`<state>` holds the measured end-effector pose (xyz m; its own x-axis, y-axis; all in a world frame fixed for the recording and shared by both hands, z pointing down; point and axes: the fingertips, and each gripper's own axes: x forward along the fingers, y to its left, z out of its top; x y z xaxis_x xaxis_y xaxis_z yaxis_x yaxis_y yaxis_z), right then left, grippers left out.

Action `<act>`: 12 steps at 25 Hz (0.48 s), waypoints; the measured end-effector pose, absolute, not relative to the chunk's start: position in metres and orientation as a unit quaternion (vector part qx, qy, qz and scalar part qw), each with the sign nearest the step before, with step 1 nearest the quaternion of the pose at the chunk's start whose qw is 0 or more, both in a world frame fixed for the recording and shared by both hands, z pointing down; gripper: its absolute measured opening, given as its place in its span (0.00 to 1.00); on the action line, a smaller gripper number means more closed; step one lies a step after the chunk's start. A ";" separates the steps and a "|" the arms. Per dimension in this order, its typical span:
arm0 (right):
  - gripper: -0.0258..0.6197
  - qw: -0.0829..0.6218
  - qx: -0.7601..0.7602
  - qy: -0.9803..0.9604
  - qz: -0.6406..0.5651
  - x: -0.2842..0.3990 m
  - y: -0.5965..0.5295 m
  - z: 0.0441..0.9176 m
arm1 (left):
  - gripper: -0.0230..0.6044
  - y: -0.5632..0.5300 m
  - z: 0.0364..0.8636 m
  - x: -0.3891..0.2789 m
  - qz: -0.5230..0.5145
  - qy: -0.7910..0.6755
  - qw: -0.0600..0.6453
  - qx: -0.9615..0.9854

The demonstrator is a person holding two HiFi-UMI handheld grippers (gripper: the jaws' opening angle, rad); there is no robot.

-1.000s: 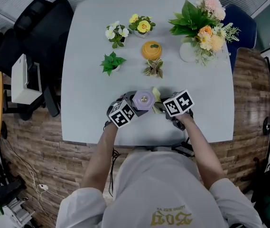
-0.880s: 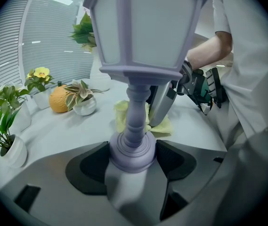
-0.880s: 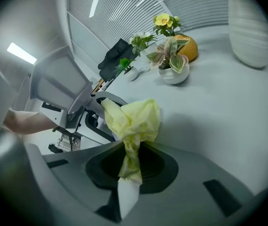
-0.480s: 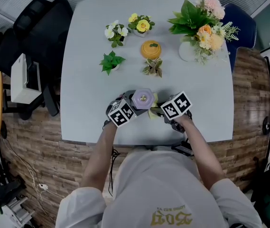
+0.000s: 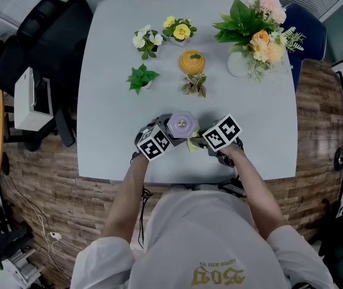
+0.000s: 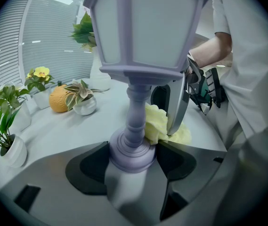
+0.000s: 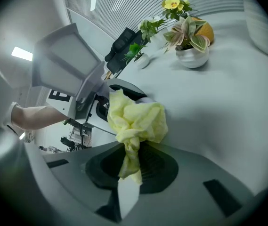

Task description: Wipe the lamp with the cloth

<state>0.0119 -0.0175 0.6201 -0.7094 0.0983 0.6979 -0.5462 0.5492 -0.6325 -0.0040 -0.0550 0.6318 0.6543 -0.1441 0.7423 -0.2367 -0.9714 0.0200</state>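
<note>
A pale purple lantern-shaped lamp (image 5: 182, 125) stands upright near the table's front edge. My left gripper (image 5: 166, 135) is shut on the lamp's round base (image 6: 130, 149); its post and shade (image 6: 145, 27) rise above the jaws. A bunched yellow cloth (image 7: 134, 119) is pinched in my right gripper (image 7: 131, 166), which is shut on it. In the left gripper view the cloth (image 6: 162, 126) lies right beside the lamp's post, at its lower part. In the right gripper view the lamp shade (image 7: 65, 65) sits at the upper left, close to the cloth. The cloth (image 5: 194, 143) shows only a little between the marker cubes in the head view.
Behind the lamp stand small potted plants (image 5: 141, 78), (image 5: 195, 85), white and yellow flowers (image 5: 147, 42), (image 5: 180, 31), an orange pumpkin-like piece (image 5: 192, 62) and a large bouquet in a white vase (image 5: 252, 32). The table's front edge (image 5: 189, 182) is close to my hands. A black chair (image 5: 44, 47) stands left.
My right gripper with the cloth has shifted a little to the left, closer to the lamp. The left gripper and the lamp have stayed put.
</note>
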 end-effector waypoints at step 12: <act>0.13 0.327 0.221 -0.810 0.434 0.037 -0.045 0.614 | 0.52 -0.055 0.634 -0.003 0.399 -0.106 0.055 0.909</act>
